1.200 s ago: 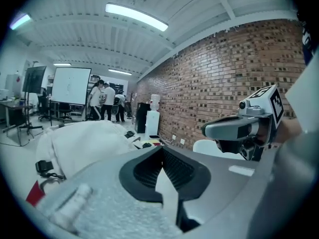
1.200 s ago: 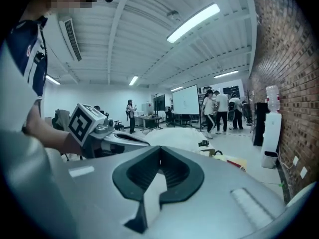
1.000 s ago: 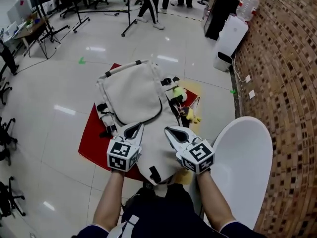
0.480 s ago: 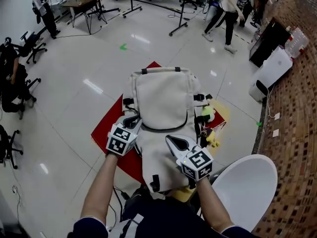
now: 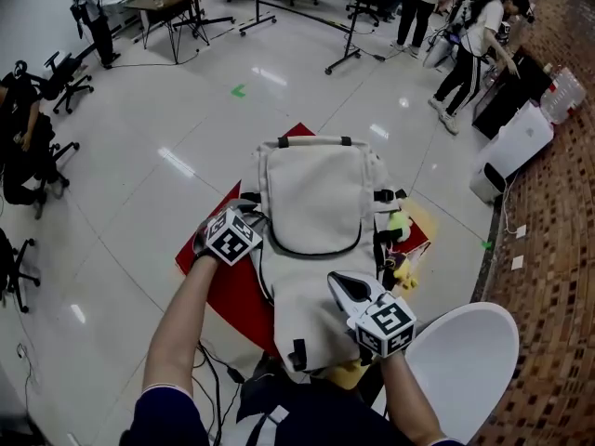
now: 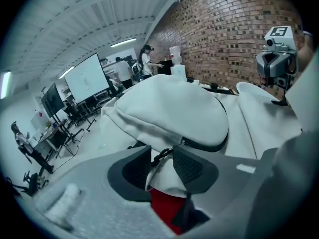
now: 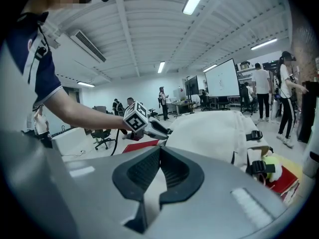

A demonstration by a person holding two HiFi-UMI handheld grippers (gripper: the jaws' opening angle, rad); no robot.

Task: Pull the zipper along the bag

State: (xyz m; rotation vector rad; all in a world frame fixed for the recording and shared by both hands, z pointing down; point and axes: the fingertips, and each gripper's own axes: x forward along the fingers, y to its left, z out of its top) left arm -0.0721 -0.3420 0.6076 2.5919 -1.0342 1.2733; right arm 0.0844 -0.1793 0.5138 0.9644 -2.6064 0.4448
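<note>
On the red mat (image 5: 223, 291), the cream bag (image 5: 316, 198) lay flat with its front panel up. Its top handle pointed to the far edge and its lower end overhung the near edge toward the person. A dark zipper (image 5: 311, 251) ran in a U round the front pocket. The left hand-held gripper (image 5: 247, 216) was at the bag's left side, by the mat's left edge. Its jaws had just been opening and stood released, with the black zipper pull (image 6: 160, 157) and a fold of bag cloth between the pads, neither pinched. The right hand-held gripper (image 5: 340, 282) was clenched on nothing, its tips over the bag's lower panel toward the near right corner.

Handling, as a judgement: the bag looked soft, light and loosely filled, so the cloth would likely bunch ahead of the slider unless held taut. The pull was small and corded and could slip from the pads. The best hold seemed to be the cord close to the slider, with the other hand-held gripper pinning the panel behind it.

Room: the left edge was open. The right edge was crowded with black strap buckles (image 5: 385, 196) and yellow items (image 5: 402, 272) just beside the bag. A white rounded object (image 5: 465, 360) sat off the near right corner. Bystanders stood well apart.
</note>
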